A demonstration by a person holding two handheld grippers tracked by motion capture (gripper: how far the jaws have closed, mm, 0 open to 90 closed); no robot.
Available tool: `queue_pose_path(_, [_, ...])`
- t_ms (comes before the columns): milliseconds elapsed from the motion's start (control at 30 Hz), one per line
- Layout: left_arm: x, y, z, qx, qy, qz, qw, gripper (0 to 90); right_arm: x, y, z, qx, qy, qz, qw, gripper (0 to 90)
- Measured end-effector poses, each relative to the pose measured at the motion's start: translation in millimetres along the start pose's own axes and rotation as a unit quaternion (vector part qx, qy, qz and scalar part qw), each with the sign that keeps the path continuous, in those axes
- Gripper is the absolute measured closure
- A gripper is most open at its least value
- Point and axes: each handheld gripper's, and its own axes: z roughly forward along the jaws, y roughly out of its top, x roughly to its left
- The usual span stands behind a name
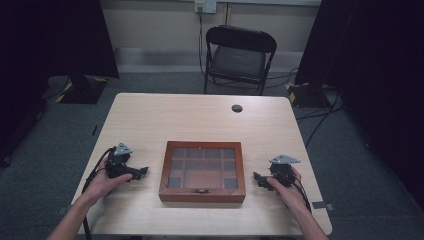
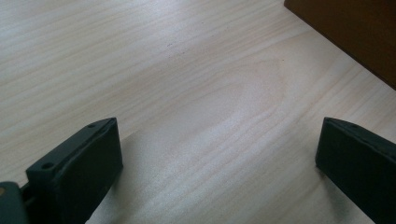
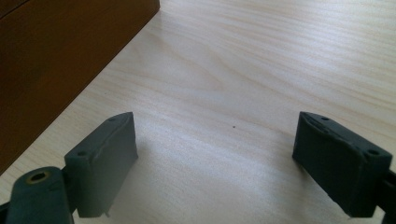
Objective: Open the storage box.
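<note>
Brown wooden glass-lidded compartment box point(image 1: 202, 172) centred on your light wood table point(image 1: 200, 117), no readable text, L gripper point(image 1: 141, 172) & R gripper point(image 1: 258, 178) flank it, both jaws spread wide, empty.

The wooden box point(image 1: 202, 171) lies on the table point(image 1: 200, 117), toward the table's near edge and about midway across. The left gripper point(image 1: 141, 172) rests on the table just left of the box, the right gripper point(image 1: 258, 178) just right of it, each apart from its side walls. A round grommet point(image 1: 237, 108) sits behind the box near the far edge. A chair point(image 1: 239, 57) stands beyond the table, behind the box.
</note>
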Motion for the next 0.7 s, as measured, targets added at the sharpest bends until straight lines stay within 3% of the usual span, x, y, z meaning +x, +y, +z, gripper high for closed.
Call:
queue_pose_path(267, [-0.3, 1.3, -1.0, 0.007, -0.002, 0.005, 1.0000, 1.1, 0.0, 0.0, 0.0, 0.000, 0.000, 0.000, 1.0000, 12.8])
queue_pose_path(433, [-3.5, 4.3, -4.7, 0.008, -0.007, 0.008, 0.9999, 15.6, -0.4, 0.1, 0.2, -0.001, 0.001, -0.001, 1.0000, 12.7])
queue_pose_path(467, [-3.4, 5.2, -5.5, 0.013, -0.008, 0.007, 0.9999, 15.7, -0.5, 0.1, 0.2, 0.000, 0.003, -0.001, 1.0000, 12.7])
queue_pose_path(567, [-4.3, 7.1, -8.6, -0.003, -0.013, -0.010, 0.9999, 19.6, -0.4, 0.2, 0.2, 0.000, 0.003, -0.001, 1.0000, 12.7])
queue_pose_path(700, [-5.3, 12.5, -14.2, -0.003, -0.022, -0.001, 0.9998, 19.5, -0.4, 0.2, 0.2, 0.000, 0.002, -0.001, 1.0000, 12.7])
